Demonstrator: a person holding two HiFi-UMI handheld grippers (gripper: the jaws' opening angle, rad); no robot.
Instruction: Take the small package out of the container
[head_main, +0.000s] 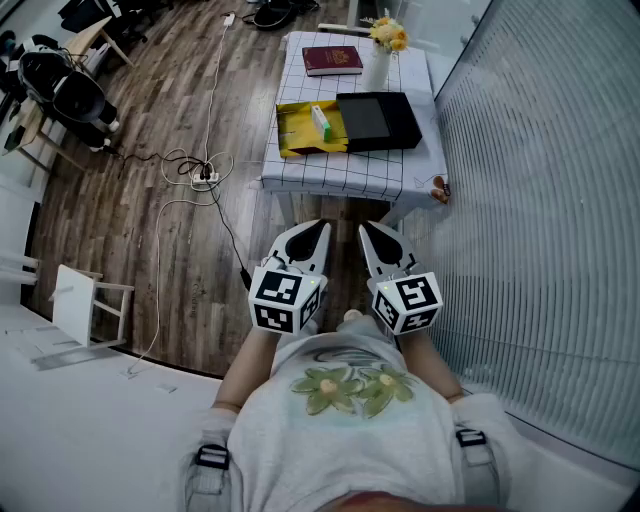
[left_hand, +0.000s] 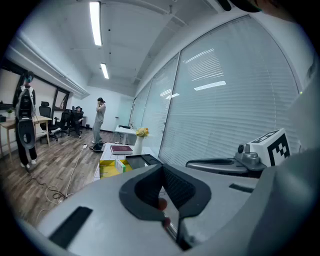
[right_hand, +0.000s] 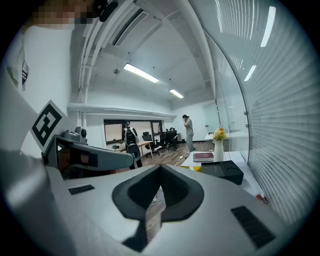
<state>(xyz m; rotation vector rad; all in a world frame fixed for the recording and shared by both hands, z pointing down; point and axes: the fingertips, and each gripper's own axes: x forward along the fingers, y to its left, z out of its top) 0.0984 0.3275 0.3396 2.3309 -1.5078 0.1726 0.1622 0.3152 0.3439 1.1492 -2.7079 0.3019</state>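
task status: not begun. small white-and-green package (head_main: 320, 122): inside open yellow container (head_main: 289, 132) on grid-cloth table (head_main: 350, 172), well apart from both tools. left gripper (head_main: 312, 235): jaws together, empty. right gripper (head_main: 378, 238): likewise. approach, grasp and lift-out remain.

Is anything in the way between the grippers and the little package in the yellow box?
Nothing visible is. The package lies in the open-topped yellow box on the table, with a black box beside it. Only floor lies between the table and the shut left gripper and right gripper.
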